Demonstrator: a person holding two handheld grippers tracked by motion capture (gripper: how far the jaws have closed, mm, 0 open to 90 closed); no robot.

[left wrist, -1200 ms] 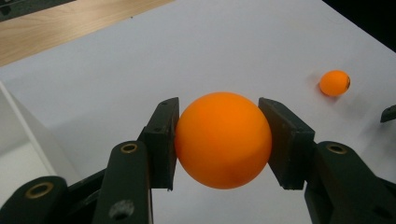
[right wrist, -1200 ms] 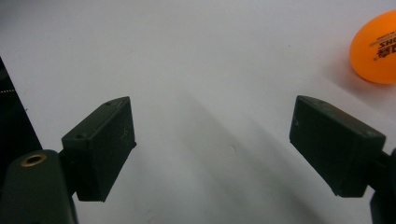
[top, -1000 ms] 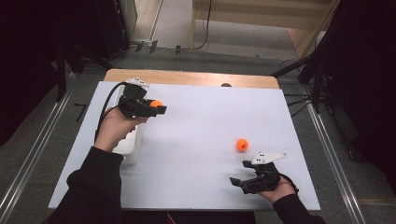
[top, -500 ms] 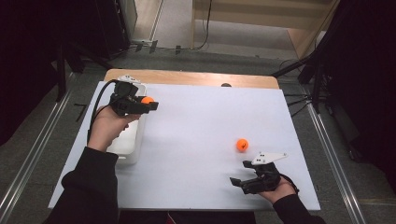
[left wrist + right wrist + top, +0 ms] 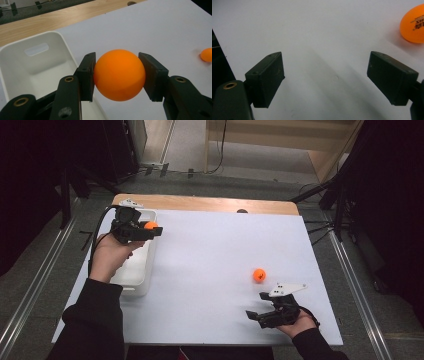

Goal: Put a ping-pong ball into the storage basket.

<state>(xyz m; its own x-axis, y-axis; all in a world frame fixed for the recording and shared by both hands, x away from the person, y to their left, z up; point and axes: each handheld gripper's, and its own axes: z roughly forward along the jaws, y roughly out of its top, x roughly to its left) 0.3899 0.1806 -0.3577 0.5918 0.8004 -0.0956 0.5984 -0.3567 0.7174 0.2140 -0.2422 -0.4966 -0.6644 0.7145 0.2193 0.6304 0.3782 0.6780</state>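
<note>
Black fingers point(image 5: 85, 75) with brass screws, black sleeves point(image 5: 95, 320).

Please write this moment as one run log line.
left gripper: shut on orange ball, beside white bin | right gripper: open | second ball: on table

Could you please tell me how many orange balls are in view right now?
2: one ball clamped by the left gripper above the white bin; the other ball on the table.

Open white tabletop point(image 5: 210, 265) between both hands; only a loose orange ball point(image 5: 259, 275) and white bin point(image 5: 140, 275) obstruct.
</note>
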